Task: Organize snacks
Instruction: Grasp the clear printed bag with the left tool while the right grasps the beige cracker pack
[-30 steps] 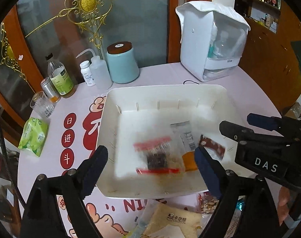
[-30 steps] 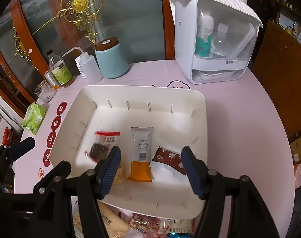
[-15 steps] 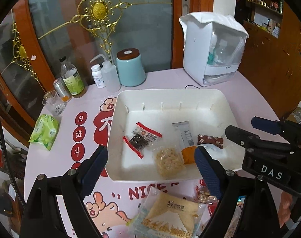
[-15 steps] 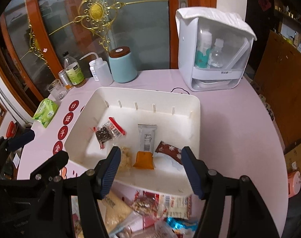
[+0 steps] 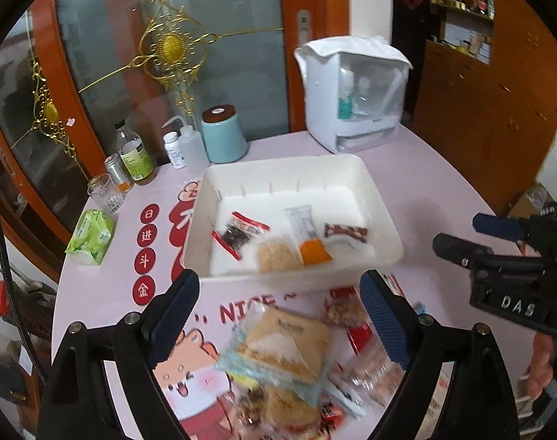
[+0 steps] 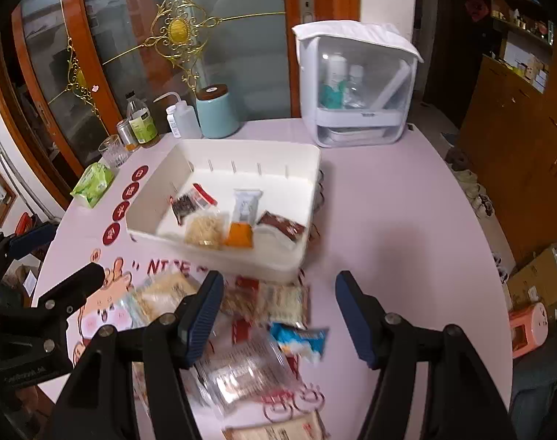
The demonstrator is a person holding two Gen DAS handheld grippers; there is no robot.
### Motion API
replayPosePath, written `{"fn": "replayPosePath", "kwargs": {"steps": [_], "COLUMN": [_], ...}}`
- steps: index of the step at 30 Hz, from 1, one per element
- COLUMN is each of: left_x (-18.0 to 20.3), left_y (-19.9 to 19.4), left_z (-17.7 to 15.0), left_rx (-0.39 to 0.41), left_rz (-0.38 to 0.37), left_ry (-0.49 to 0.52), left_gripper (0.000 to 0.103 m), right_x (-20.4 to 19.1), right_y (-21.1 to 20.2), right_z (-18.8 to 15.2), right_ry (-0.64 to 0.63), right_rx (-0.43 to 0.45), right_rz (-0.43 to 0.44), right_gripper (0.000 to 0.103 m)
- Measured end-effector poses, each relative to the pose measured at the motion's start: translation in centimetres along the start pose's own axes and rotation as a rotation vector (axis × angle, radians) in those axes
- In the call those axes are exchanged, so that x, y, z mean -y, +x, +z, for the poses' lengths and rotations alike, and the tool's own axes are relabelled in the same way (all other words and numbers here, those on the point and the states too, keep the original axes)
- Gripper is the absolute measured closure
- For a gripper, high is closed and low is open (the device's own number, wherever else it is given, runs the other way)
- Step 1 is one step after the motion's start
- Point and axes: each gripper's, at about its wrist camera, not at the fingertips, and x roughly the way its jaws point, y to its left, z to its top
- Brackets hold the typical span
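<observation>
1. Jaws of the left gripper point(image 5: 278, 315) stand wide, holding nothing, above the loose snack pile point(image 5: 289, 363) on the counter point(image 6: 399, 220).
2. Right gripper point(image 6: 275, 315) jaws likewise spread wide — empty.
3. White bin point(image 5: 384, 216) behind the pile holds four packets.
4. Pile packets are blurred — labels unreadable, some cut off at the frame edge.

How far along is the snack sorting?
Done: four packets lie in the white bin. In hand: nothing; left claw and right claw are both open and empty. Left: the loose snack pile on the table in front of the bin.
</observation>
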Motion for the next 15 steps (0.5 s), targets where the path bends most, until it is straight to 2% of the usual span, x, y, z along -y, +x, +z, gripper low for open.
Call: {"fn": "replayPosePath", "kwargs": {"steps": [10, 15], "left_x": [5.1, 6.9], "left_y": [-2.1, -2.4], "left_z": [-3.7, -4.8], "left_rx": [-0.029, -0.041], "left_rz": [-0.075, -0.119], "left_ry": [0.086, 0.144], "left_gripper": [0.014, 0.014], "right_x": [3.6, 4.9], "right_y": [-3.1, -2.3], "right_z": [-6.1, -9.1], "right_ry": [0.079, 0.175], "right_rx": [-0.040, -0.105], "right_rz": [-0.029, -0.056], "right_gripper": [0.039, 0.039]}}
